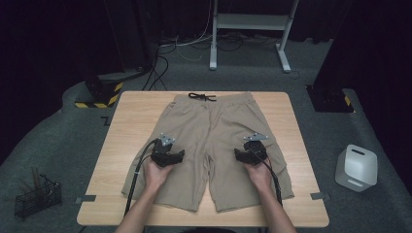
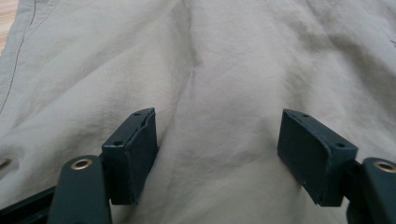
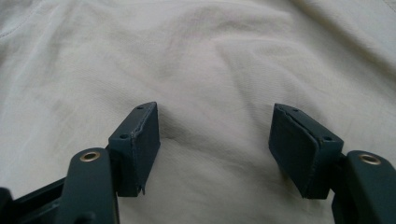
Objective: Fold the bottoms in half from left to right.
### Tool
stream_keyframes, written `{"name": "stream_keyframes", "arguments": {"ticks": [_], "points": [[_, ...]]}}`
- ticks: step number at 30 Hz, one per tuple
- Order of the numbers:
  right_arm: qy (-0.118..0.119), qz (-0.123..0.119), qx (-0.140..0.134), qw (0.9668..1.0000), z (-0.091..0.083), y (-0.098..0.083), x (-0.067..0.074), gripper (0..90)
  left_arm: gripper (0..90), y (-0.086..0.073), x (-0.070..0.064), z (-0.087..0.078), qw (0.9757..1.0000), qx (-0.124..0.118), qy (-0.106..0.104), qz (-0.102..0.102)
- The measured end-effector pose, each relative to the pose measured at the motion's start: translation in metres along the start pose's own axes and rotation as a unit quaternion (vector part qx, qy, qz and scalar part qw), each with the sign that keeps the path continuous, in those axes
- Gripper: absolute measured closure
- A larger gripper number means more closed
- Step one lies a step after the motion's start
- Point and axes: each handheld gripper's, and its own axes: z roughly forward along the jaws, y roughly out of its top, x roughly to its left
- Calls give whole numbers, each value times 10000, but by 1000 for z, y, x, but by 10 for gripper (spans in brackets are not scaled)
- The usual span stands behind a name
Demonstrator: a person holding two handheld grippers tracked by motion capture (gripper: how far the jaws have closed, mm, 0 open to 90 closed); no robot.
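A pair of beige shorts [image 1: 214, 131] lies flat on the wooden table [image 1: 126, 141], waistband and black drawstring [image 1: 201, 96] toward the far edge. My left gripper [image 1: 170, 154] rests over the shorts' left leg and my right gripper [image 1: 248, 151] over the right leg, each held in a hand. In the left gripper view the gripper [image 2: 217, 140] stands open, its jaws wide apart just above wrinkled beige cloth [image 2: 224, 70]. The right gripper [image 3: 215, 135] is likewise open over the cloth [image 3: 201, 56]. Nothing is pinched between either pair of pads.
A white box-shaped device [image 1: 356, 167] sits on the floor at the right. A black wire basket [image 1: 36, 198] stands on the floor at the left. A white frame stand [image 1: 250, 29] and cables lie beyond the table's far edge.
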Motion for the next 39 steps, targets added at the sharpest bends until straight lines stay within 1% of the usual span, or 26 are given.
{"name": "stream_keyframes", "arguments": {"ticks": [2, 3, 4, 7, 9, 13, 15, 16, 18, 21, 29, 30, 35, 36, 37, 39], "points": [[6, -24, -26, 10000, -2, -2, 1, 335, 295, -1, 0, -1, 10000, -8, -1, 15], [15, 3, -18, 10000, -3, -3, 2, 335, 297, -1, -1, -1, 10000, -5, -11, -2], [24, -42, -11, 10000, -4, -4, 2, 336, 299, -3, -3, -3, 10000, -17, -13, 23], [52, -66, 2, 10000, -8, -8, 5, 336, 305, -7, -6, -7, 10000, -15, -33, 3], [63, -45, 17, 10000, -9, -9, 6, 336, 308, -8, -8, -9, 10000, -21, -33, 9], [99, -111, 38, 9999, -16, -16, 10, 336, 314, -15, -14, -17, 10000, -30, -45, 12], [110, -105, 32, 9999, -18, -18, 11, 336, 317, -17, -15, -19, 10000, -27, -43, 17], [122, -125, 21, 9998, -21, -21, 12, 337, 317, -20, -18, -23, 10000, -17, -44, 35], [144, -139, 37, 9998, -25, -25, 15, 337, 318, -22, -19, -25, 10000, -17, -50, 27], [172, -188, 41, 9997, -31, -30, 18, 337, 319, -28, -24, -32, 10000, -17, -67, 46], [231, -255, 10, 9994, -43, -43, 27, 338, 320, -38, -32, -43, 10000, -21, -65, 49], [233, -235, 28, 9994, -44, -45, 28, 339, 320, -39, -33, -44, 10000, -32, -64, 42], [268, -309, 17, 9992, -50, -51, 33, 339, 320, -45, -38, -51, 10000, -24, -72, 50], [274, -291, 24, 9992, -52, -52, 35, 339, 320, -47, -39, -53, 9999, -37, -77, 58], [282, -317, 20, 9991, -53, -53, 36, 340, 321, -48, -40, -54, 10000, -34, -77, 32], [294, -337, 20, 9990, -56, -57, 39, 342, 322, -51, -41, -58, 10000, -28, -75, 59]]}}
